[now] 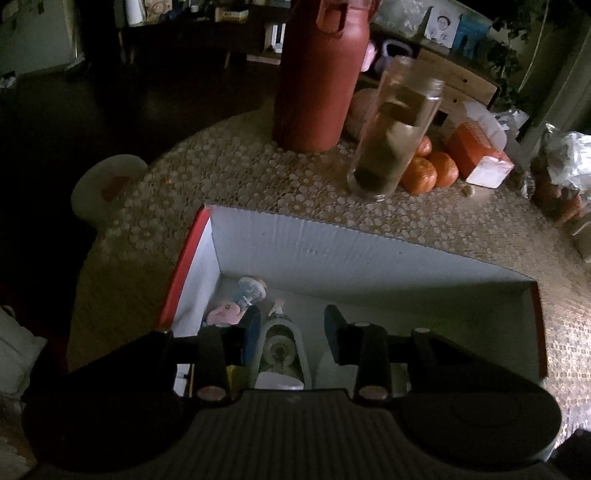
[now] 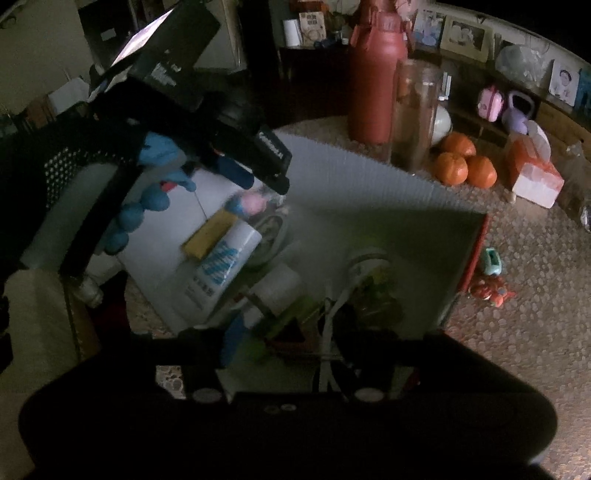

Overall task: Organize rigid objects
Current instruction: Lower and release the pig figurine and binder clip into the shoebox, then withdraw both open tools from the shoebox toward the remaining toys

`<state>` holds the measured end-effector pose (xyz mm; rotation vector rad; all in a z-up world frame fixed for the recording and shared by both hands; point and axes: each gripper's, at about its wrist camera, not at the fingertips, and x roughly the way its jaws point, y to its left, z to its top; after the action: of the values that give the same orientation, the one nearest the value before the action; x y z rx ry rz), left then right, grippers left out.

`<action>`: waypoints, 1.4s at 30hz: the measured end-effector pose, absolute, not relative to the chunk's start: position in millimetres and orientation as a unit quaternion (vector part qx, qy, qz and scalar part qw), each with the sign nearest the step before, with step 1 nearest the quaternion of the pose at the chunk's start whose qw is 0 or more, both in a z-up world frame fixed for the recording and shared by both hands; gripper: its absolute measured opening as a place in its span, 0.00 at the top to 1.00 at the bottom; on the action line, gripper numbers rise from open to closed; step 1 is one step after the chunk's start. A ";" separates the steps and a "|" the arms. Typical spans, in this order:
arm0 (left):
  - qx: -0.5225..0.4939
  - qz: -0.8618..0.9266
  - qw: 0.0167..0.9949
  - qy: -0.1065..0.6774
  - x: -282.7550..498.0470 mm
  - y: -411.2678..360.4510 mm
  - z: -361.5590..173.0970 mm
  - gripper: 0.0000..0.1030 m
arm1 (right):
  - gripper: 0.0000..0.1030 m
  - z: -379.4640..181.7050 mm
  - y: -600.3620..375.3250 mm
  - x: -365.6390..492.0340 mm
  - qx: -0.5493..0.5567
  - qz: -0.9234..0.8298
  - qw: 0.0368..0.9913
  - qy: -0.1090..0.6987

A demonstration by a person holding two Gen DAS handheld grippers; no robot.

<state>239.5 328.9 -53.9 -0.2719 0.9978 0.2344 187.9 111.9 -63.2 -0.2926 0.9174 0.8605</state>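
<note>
We see a tall red flask (image 1: 319, 79) standing at the upper middle of the left wrist frame on the pebble-patterned bench (image 1: 236, 177). Just right of it stands a clear glass tumbler (image 1: 393, 129). Behind the tumbler, toward the right, lie mandarins (image 1: 430, 168), and beside them an orange and white tissue box (image 1: 480, 155). In the right wrist frame, framed photos (image 2: 463, 35) line the shelf at the top, with a pink toy case (image 2: 490, 101) and a lilac kettlebell (image 2: 520, 112) further right.
</note>
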 end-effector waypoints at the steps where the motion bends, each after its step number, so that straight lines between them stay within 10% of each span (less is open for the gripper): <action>1: -0.129 0.112 0.865 0.472 236.0 327.3 -50.3 0.64 | 0.45 -61.1 110.0 188.2 -0.135 0.401 0.800 0.426; 7: -0.126 0.097 0.879 0.449 216.4 315.9 -27.9 0.60 | 0.38 -46.3 95.9 184.5 -0.124 0.399 0.807 0.416; 10: -0.115 0.091 0.889 0.433 203.7 305.8 -15.1 0.40 | 0.37 -38.1 87.5 181.4 -0.118 0.401 0.811 0.409; 27: -0.086 0.056 0.908 0.406 143.3 253.7 16.1 0.30 | 0.19 -7.3 43.8 165.8 -0.087 0.409 0.820 0.391; 42: -0.092 0.001 0.922 0.377 136.4 198.5 27.4 0.00 | 0.07 4.8 -45.7 186.3 -0.074 0.366 0.846 0.381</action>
<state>136.4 198.5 27.4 -0.1891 0.7734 0.0013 186.3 -45.7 4.8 -0.1571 0.8031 0.7712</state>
